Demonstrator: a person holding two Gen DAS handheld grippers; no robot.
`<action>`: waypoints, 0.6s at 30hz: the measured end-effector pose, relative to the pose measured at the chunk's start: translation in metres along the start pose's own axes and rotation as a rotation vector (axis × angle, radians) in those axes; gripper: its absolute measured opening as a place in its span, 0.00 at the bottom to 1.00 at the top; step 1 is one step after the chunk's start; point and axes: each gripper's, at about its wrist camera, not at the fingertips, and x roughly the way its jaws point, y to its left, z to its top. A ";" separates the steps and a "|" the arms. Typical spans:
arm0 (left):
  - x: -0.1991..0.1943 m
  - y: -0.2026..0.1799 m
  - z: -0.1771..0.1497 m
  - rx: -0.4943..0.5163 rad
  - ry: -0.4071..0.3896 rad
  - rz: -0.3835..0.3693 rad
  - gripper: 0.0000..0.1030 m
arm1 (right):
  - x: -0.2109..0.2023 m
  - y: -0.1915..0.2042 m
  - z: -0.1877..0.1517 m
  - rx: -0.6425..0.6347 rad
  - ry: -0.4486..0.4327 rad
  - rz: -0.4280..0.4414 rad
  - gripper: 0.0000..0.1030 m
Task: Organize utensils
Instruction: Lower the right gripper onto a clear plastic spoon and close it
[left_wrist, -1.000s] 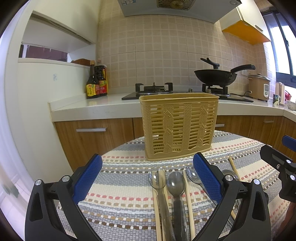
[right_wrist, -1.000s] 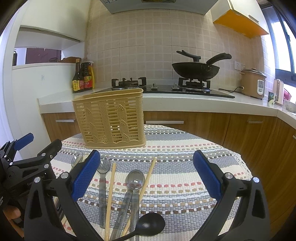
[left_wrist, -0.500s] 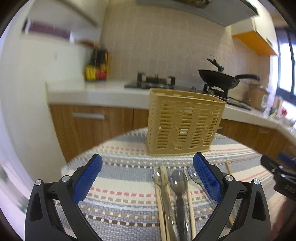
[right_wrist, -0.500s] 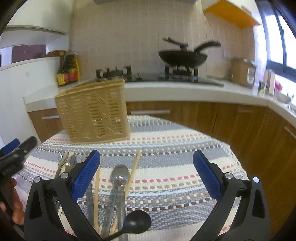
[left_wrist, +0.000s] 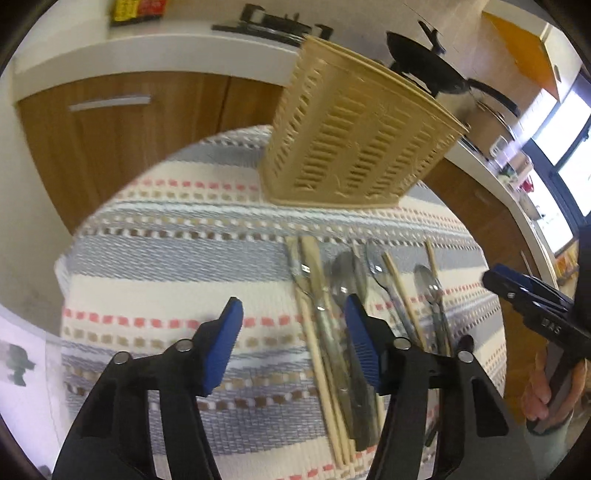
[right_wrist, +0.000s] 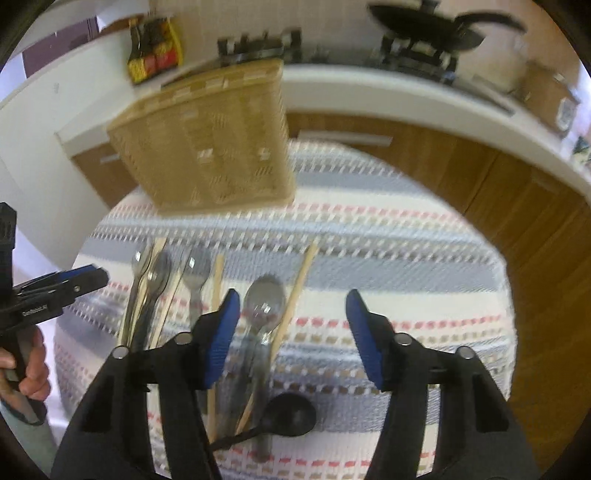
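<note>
From the left wrist view: the left tongs (left_wrist: 293, 328) hang wide apart and empty over the round striped-cloth desk (left_wrist: 155, 266). The row of steel spoons and pale wooden chopsticks (left_wrist: 343, 295) lies lower centre to right, its near ends passing under the right-hand blue pad. The tan slotted plastic utensil basket (left_wrist: 354, 147) stands upper centre, just behind the row. The right tongs (left_wrist: 532, 295) show at the right edge, too side-on to read here. For a clean pick, I'd slide right so one handle sits between the pads, then close low on the handle, not the bowl, and take one piece only. The handles overlap, so which one lies on top is hard to tell.

From the right wrist view: heavy blur. The right tongs also gape wide, holding nothing. A steel spoon (right_wrist: 264, 306) and a chopstick (right_wrist: 295, 291) sit between the pads at centre; a black plastic ladle (right_wrist: 288, 415) lies at the bottom, its handle cut off. The basket's inside is hidden in both views.
</note>
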 end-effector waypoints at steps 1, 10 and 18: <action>0.004 -0.003 0.001 0.012 0.012 -0.003 0.51 | 0.004 0.000 0.001 0.001 0.024 0.011 0.42; 0.043 -0.021 0.011 0.052 0.139 0.041 0.26 | 0.041 0.005 0.000 -0.006 0.253 0.099 0.33; 0.056 -0.036 0.013 0.095 0.156 0.101 0.20 | 0.065 0.017 -0.002 -0.026 0.322 0.098 0.22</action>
